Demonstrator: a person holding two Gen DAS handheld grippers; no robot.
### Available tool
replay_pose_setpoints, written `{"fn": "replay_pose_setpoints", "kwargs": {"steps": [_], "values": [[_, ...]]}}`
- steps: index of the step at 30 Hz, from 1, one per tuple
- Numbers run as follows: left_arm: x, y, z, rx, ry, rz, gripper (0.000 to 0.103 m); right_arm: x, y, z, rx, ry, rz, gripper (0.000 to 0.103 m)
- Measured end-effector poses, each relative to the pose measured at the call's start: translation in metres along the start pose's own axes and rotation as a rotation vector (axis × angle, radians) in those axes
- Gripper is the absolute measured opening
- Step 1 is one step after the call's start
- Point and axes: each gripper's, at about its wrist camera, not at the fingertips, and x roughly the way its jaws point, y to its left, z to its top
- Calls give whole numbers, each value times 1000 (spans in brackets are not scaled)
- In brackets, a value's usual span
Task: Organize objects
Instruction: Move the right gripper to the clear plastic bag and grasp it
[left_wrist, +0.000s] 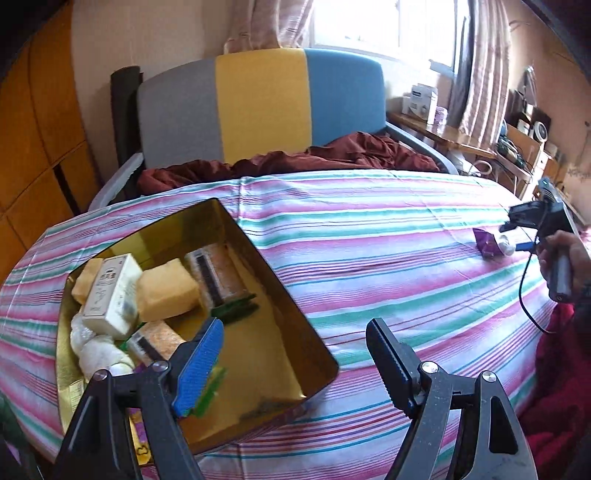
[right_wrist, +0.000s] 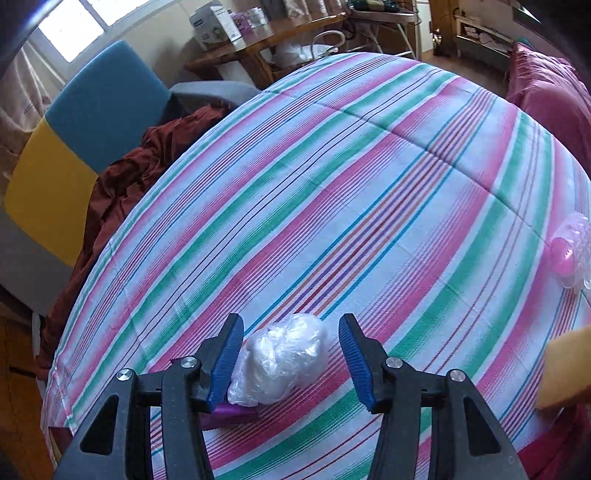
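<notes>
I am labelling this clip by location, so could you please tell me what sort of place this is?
Most likely a lived-in room at home, perhaps a bedroom or sitting room. A striped cloth covers the work surface, an armchair with a rumpled red blanket stands by a curtained window, and a cluttered wooden desk sits behind.

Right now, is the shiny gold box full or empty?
Partly full: the open gold metal box holds a white carton and orange sponges, with bare floor showing.
</notes>
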Motion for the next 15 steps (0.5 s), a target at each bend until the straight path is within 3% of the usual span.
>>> {"fn": "replay_pose_setpoints", "kwargs": {"steps": [3, 5, 9, 15], "values": [[5, -8, 0, 16, 13, -12, 80, 13, 20, -9, -100, 72, 40, 54], [7, -11, 0, 20, 22, -19, 80, 14, 38, -18, -198, 84, 66, 48], [13, -17, 2, 31, 35, -35, 80, 15, 71, -42, -366, 123, 124, 47], [25, -32, 10, 28, 73, -108, 80, 10, 80, -53, -421, 133, 153, 46]]}}
